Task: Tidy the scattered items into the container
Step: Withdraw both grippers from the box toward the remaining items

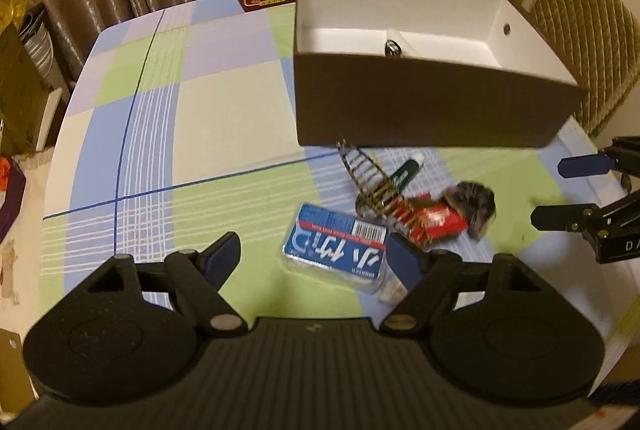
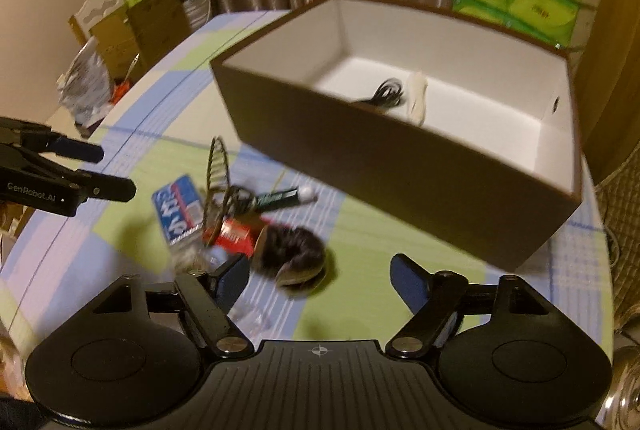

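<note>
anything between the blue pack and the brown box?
Yes. In the left wrist view a gold wire rack and a green tube lie between the blue pack and the brown box.

Left gripper [image 1: 310,254]: jaws apart, nothing clamped, above the checked blue-green tablecloth [image 1: 180,118]. Blue-and-white rectangular packet [image 1: 336,250] lies between the fingertips. Beside it: gold wire hair claw [image 1: 380,186], dark green tube [image 1: 406,172], red packet [image 1: 438,220], dark furry item [image 1: 476,202]. Brown cardboard box with white interior [image 1: 424,102] stands beyond. Right gripper [image 1: 560,192] enters at the right edge
</note>
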`<state>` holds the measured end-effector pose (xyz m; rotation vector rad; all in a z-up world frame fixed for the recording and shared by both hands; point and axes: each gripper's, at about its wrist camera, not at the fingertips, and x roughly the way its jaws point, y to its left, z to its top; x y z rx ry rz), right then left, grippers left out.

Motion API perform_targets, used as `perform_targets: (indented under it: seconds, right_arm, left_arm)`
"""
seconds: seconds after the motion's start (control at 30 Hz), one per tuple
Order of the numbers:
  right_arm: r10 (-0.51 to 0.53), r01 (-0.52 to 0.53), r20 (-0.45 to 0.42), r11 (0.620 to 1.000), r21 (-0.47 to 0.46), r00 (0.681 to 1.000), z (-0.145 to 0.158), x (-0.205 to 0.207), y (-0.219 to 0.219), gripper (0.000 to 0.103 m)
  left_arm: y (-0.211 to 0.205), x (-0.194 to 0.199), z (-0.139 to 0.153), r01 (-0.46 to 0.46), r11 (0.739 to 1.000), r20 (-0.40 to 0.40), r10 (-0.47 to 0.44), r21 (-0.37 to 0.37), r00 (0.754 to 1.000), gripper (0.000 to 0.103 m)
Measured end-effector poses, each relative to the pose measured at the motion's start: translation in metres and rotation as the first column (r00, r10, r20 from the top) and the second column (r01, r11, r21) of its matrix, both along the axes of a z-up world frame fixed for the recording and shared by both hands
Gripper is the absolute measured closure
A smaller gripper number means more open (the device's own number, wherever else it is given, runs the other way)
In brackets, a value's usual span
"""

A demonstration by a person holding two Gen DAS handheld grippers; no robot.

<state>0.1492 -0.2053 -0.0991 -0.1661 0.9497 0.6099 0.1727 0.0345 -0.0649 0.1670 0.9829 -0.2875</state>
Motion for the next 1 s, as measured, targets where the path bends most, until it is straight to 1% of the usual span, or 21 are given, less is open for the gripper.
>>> perform_targets:
  seconds: [0.13, 0.27, 0.43, 0.63, 0.73, 0.77, 0.93, 1.0]
  right_arm:
    - [0.019, -0.019, -0.021, 1.000, -0.021, 1.000, -0.014, -0.005, 0.002, 0.032]
    - [0.024, -0.025, -0.048, 1.000, -0.019, 0.999, -0.026, -0.004, 0.002, 0.039]
    - [0.041, -0.043, -0.050, 0.998, -0.044, 0.998, -0.035, 0.000, 0.006, 0.041]
    - [0.067, -0.069, -0.045, 0.997, -0.043, 0.997, -0.043, 0.009, 0.016, 0.043]
    - [0.078, -0.081, -0.039, 0.994, -0.072, 0.996, -0.051, 0.018, 0.024, 0.045]
    - [0.081, -0.084, -0.041, 0.993, -0.078, 0.996, -0.054, 0.020, 0.026, 0.048]
    - [0.114, -0.118, -0.040, 0.989, -0.091, 0.993, -0.064, 0.028, 0.036, 0.055]
    - [0.132, -0.136, -0.044, 0.986, -0.097, 0.990, -0.068, 0.029, 0.038, 0.069]
  left_arm:
    - [0.003, -0.006, -0.006, 0.012, 1.000, -0.008, -0.012, -0.001, 1.000, 0.027]
    - [0.007, -0.006, -0.011, 0.009, 1.000, -0.015, -0.009, -0.008, 1.000, 0.028]
    - [0.010, -0.004, -0.018, 0.020, 1.000, -0.014, -0.020, -0.008, 1.000, 0.028]
    - [0.013, 0.004, -0.028, 0.025, 1.000, -0.032, -0.025, -0.008, 0.999, 0.028]
    - [0.013, 0.008, -0.032, 0.024, 1.000, -0.039, -0.025, -0.012, 0.999, 0.028]
    - [0.013, 0.009, -0.033, 0.027, 1.000, -0.041, -0.027, -0.013, 0.999, 0.028]
    - [0.012, 0.014, -0.039, 0.051, 0.999, -0.059, -0.051, -0.015, 0.997, 0.028]
    - [0.011, 0.015, -0.041, 0.058, 0.998, -0.064, -0.059, -0.016, 0.996, 0.028]
